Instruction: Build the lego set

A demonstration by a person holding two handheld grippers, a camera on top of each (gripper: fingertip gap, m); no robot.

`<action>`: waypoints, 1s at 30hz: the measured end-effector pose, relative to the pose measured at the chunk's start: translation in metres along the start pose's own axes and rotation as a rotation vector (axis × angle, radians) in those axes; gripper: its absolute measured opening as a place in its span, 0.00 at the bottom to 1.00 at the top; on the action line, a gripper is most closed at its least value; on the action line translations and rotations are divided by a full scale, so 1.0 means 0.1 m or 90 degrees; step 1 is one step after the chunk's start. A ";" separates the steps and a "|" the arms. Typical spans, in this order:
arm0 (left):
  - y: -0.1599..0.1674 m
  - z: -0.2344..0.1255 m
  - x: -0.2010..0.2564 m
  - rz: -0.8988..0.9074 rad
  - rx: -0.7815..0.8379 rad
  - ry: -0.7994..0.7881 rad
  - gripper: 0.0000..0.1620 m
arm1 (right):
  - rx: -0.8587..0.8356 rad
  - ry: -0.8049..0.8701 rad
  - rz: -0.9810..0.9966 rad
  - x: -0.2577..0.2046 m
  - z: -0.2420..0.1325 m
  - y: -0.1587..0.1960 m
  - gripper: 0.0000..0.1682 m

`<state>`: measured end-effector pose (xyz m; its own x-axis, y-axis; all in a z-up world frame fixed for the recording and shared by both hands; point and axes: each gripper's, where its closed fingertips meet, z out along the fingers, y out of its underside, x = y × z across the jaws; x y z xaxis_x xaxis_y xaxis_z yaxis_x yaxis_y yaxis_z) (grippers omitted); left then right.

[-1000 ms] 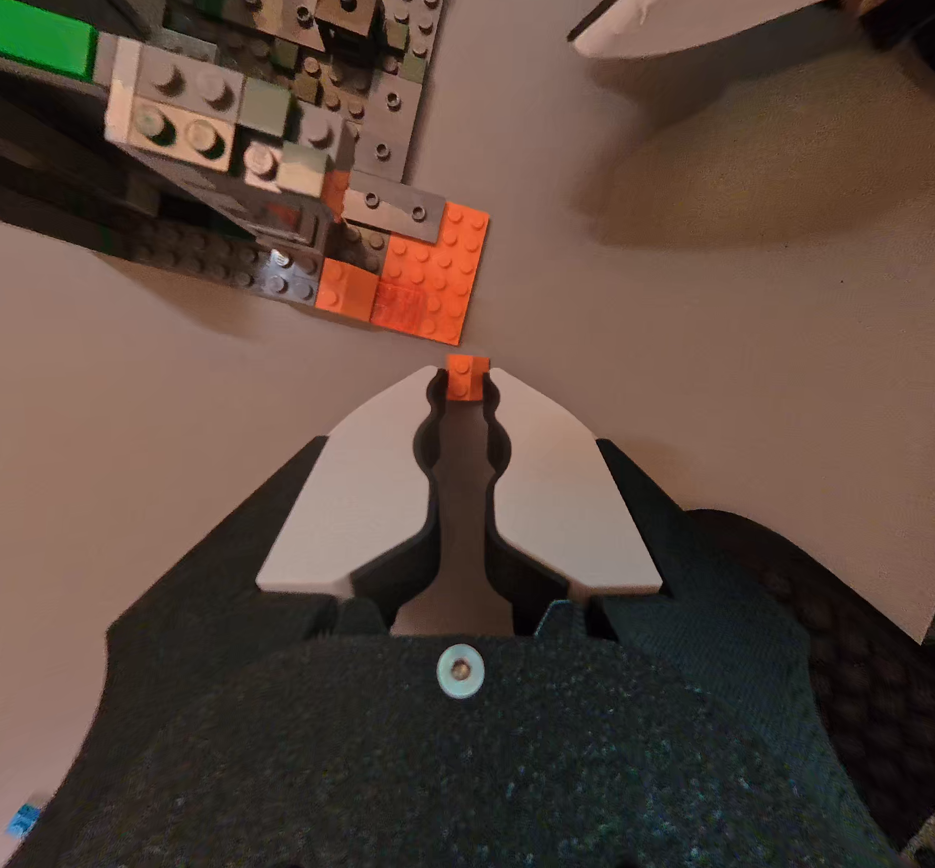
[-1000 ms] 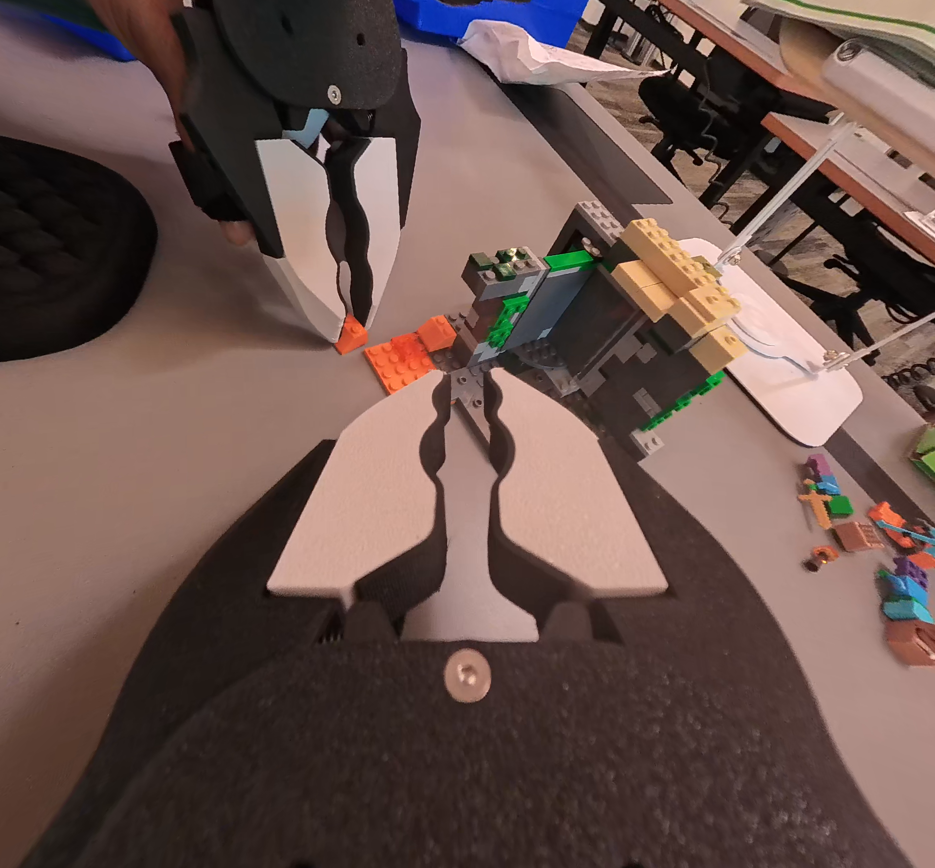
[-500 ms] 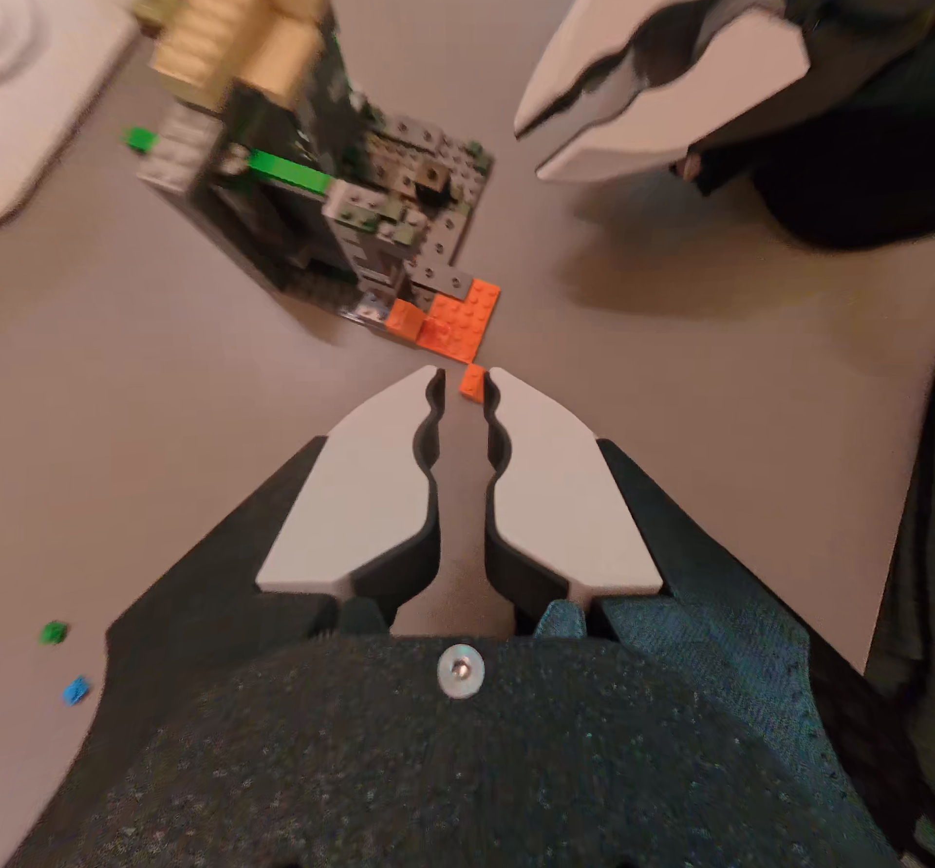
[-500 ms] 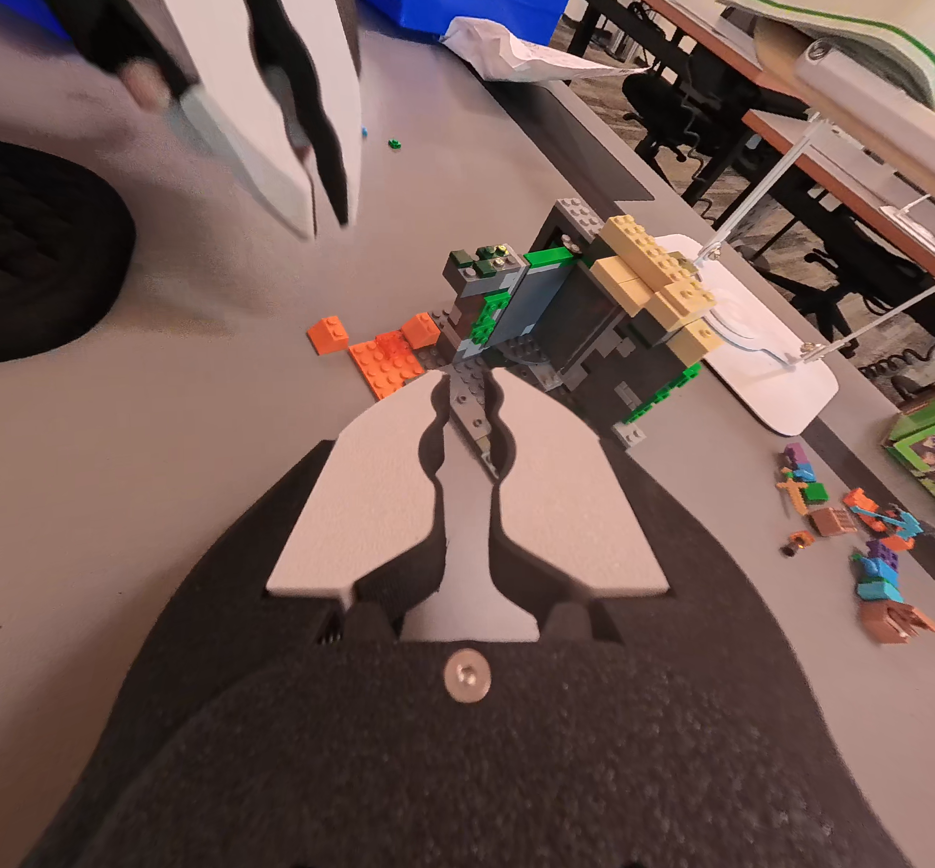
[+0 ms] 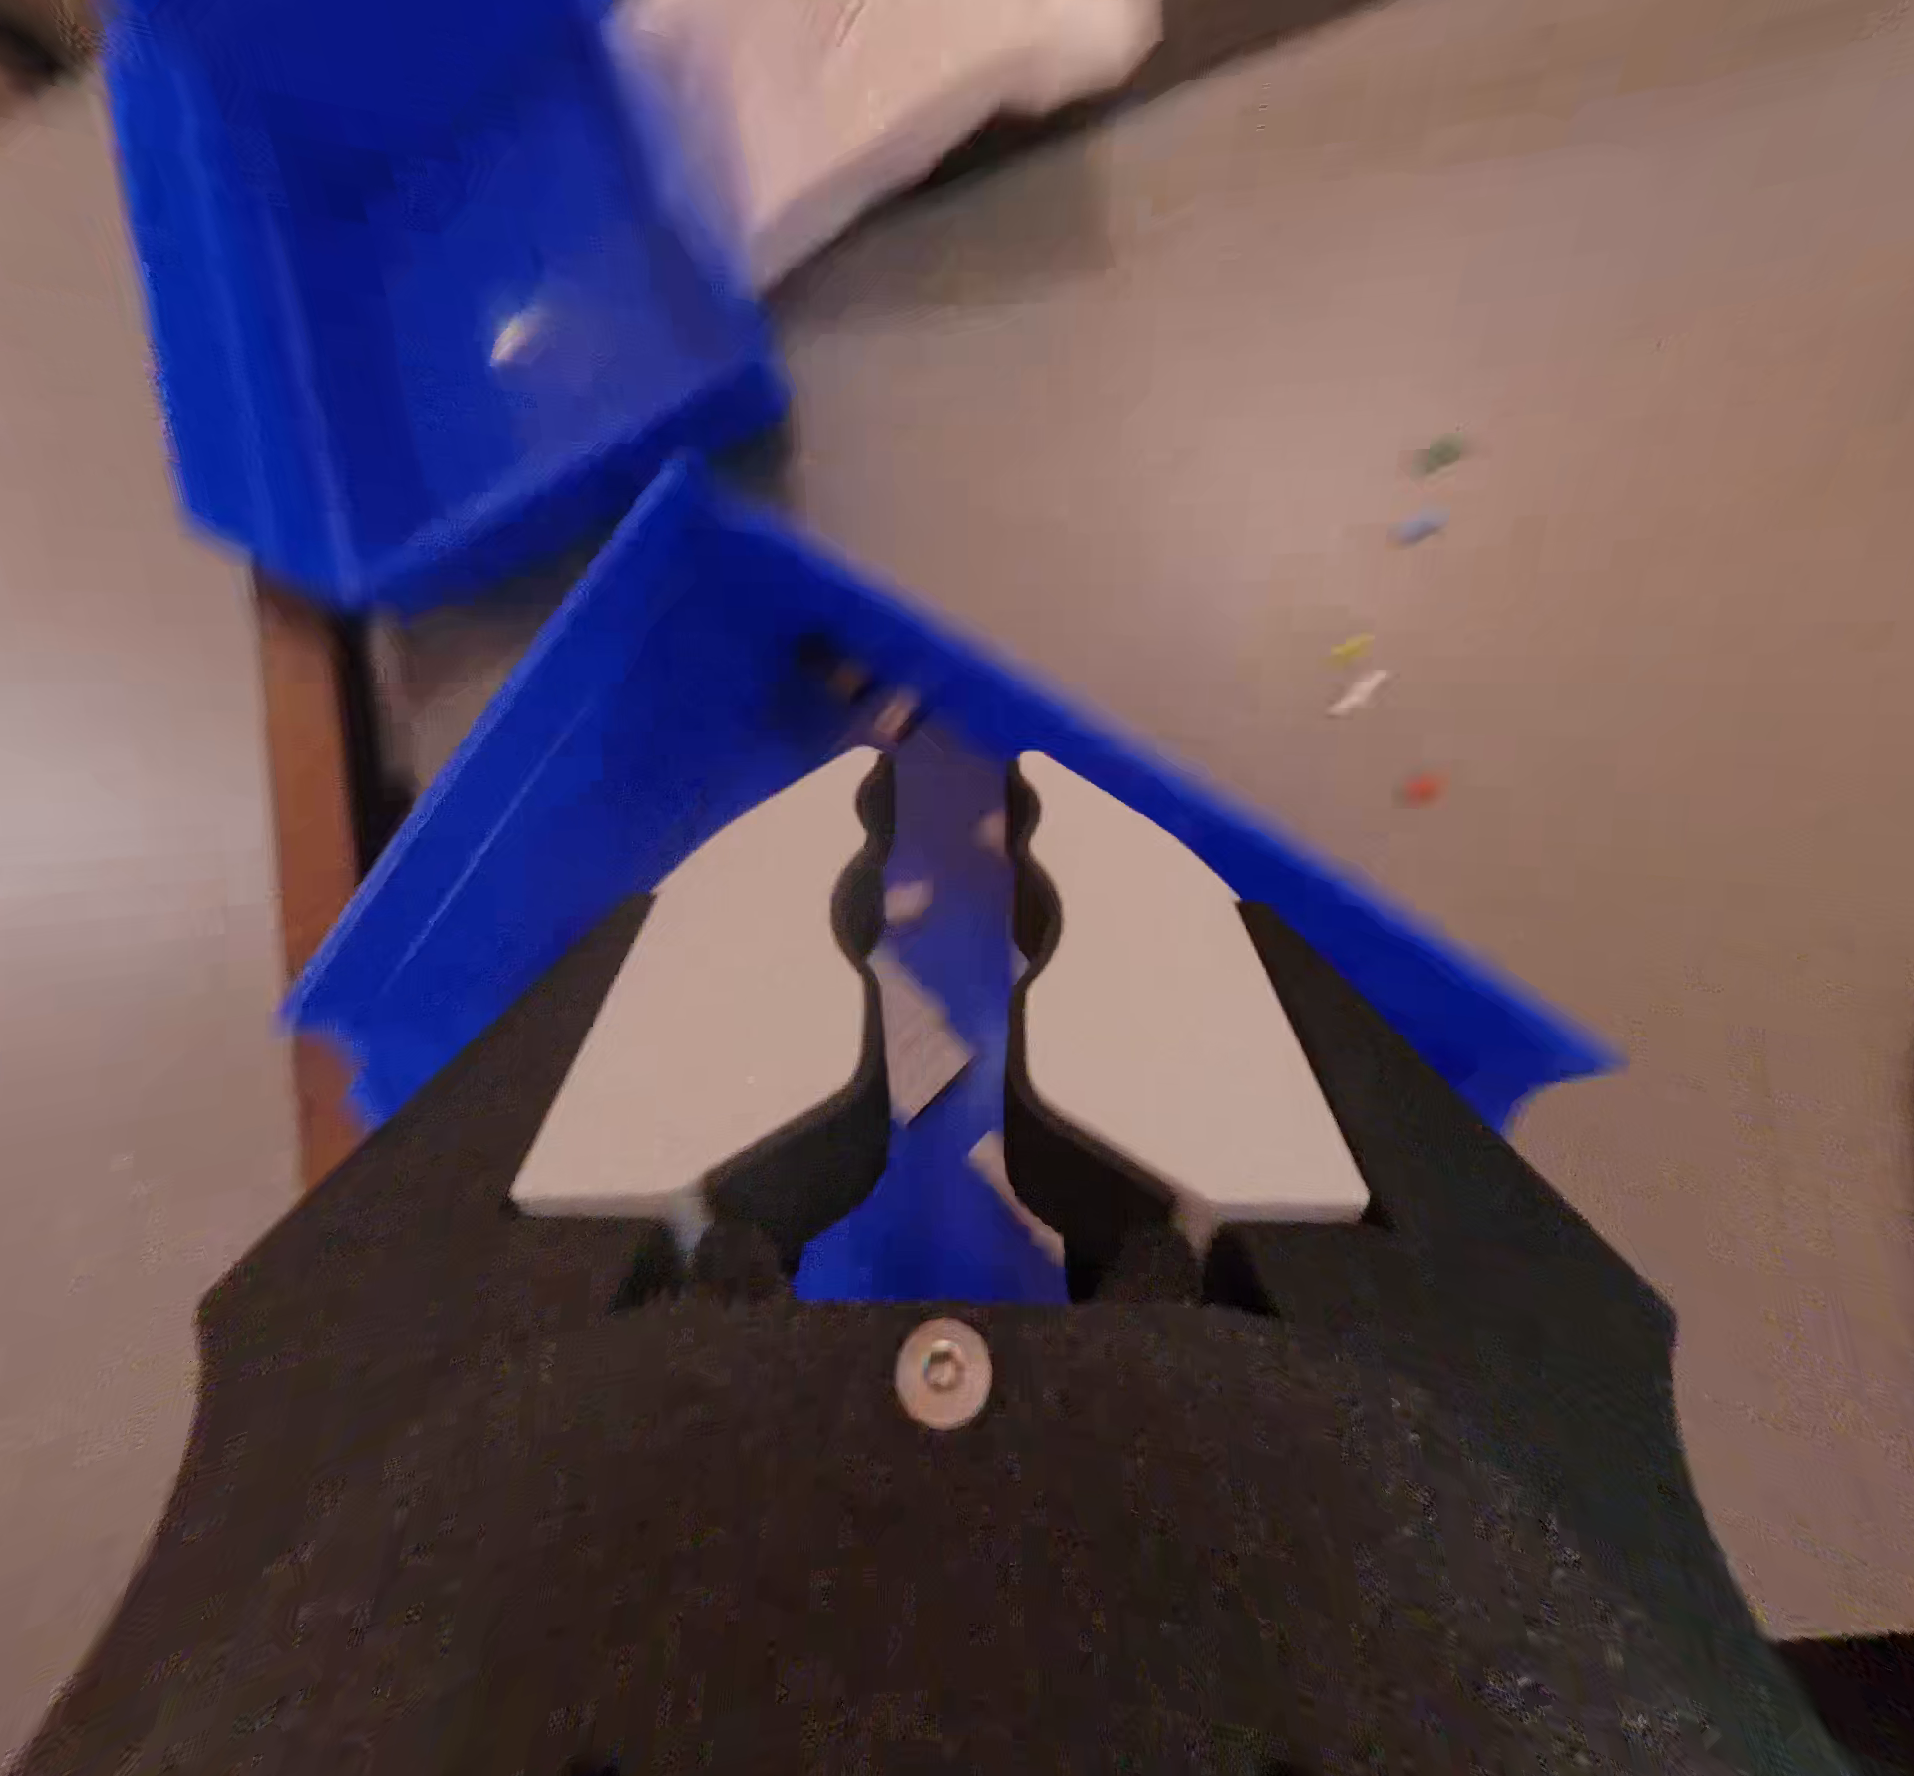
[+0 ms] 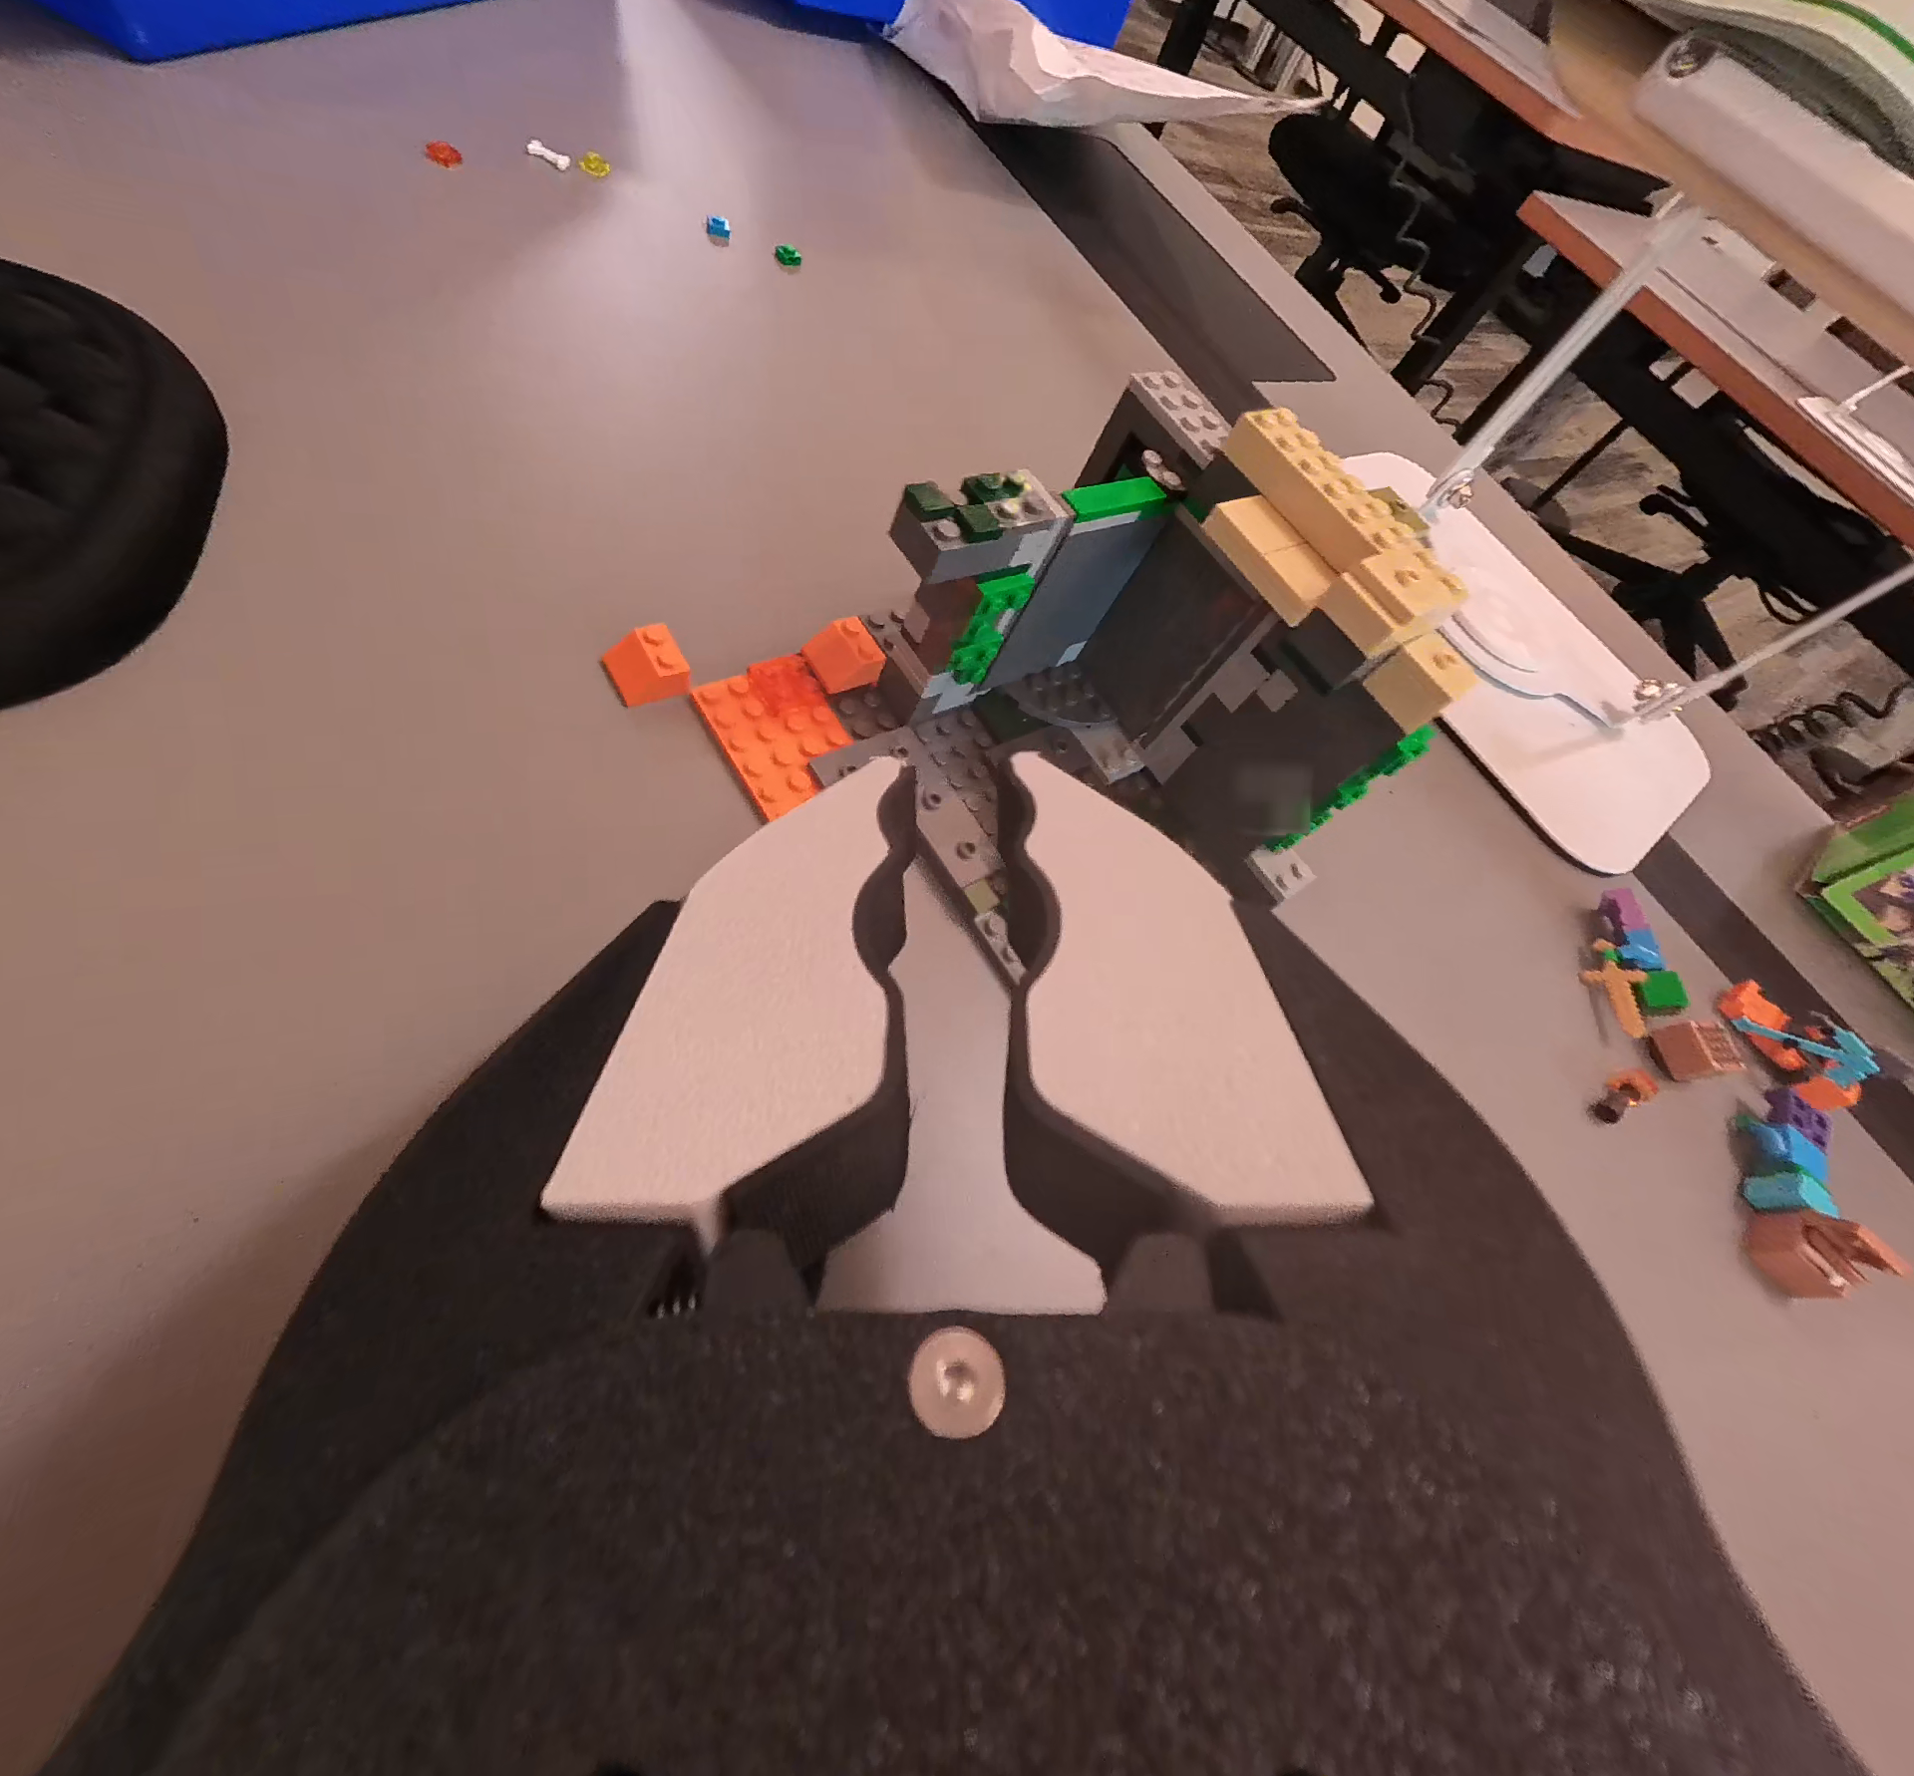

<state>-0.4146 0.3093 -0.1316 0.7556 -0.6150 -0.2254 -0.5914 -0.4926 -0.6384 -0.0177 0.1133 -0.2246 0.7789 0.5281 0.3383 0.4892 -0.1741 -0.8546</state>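
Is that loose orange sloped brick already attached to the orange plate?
No, the orange sloped brick lies by itself on the grey table, just left of the orange plate, not stacked on its studs.

Left hand-held gripper: jaws slightly apart, empty, over a blue bin. Second blue bin at 11 o'clock. White crumpled sheet at 12. Small loose pieces on desk at 2. View blurred.

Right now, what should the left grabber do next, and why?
Probably dip the left gripper a little lower into the open blue plastic bin and close on one small pale piece. Its jaws stand apart with nothing between them, and it hangs right over the bin, where loose pieces lie. The view is blurred, so which piece is unclear.
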 end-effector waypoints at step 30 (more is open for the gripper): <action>1.68 0.92 -0.92 -0.182 -0.507 -0.113 0.12 | -0.003 -0.010 -0.016 -0.03 0.00 0.02 0.08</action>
<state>-0.5574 0.3400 -0.2856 0.8993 -0.3285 -0.2888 -0.3425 -0.9395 0.0020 -0.0193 0.1113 -0.2277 0.7597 0.5456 0.3538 0.5111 -0.1646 -0.8436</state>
